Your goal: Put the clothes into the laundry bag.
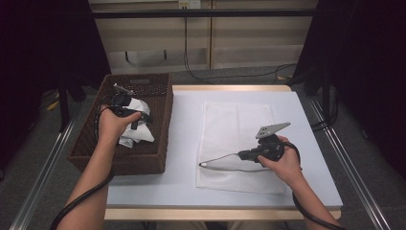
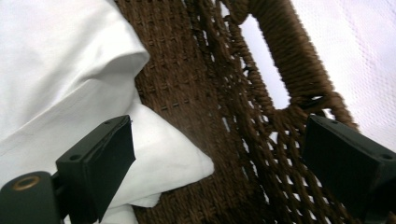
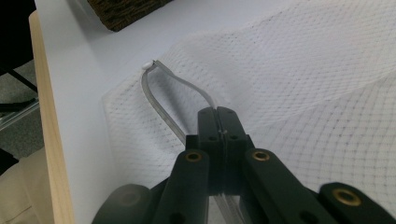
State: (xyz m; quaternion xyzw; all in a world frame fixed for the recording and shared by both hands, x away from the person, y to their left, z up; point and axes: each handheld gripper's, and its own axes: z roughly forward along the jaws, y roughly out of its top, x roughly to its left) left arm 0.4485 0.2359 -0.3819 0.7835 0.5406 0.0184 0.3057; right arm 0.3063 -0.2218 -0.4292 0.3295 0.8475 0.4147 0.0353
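A white mesh bag (image 1: 237, 120) lies flat on the table, and it fills much of the right gripper view as netting (image 3: 303, 70). My right gripper (image 1: 241, 155) is shut on the bag's grey edge strip (image 3: 156, 105), which loops out to a white tip. At the table's left stands a brown woven basket (image 1: 163, 110) holding crumpled white cloth (image 1: 139, 134). My left gripper (image 1: 140, 120) is inside the basket, open (image 2: 217, 140). Its left jaw lies against the white cloth (image 2: 60, 70), its right jaw by the basket wall (image 2: 210, 70). Nothing is between the pads.
The pale table top (image 1: 184, 143) has a wooden front edge (image 1: 191, 213) near the person. The basket's handle hole (image 2: 268, 70) shows the table beyond. Cables run across the floor behind the table (image 1: 230, 76).
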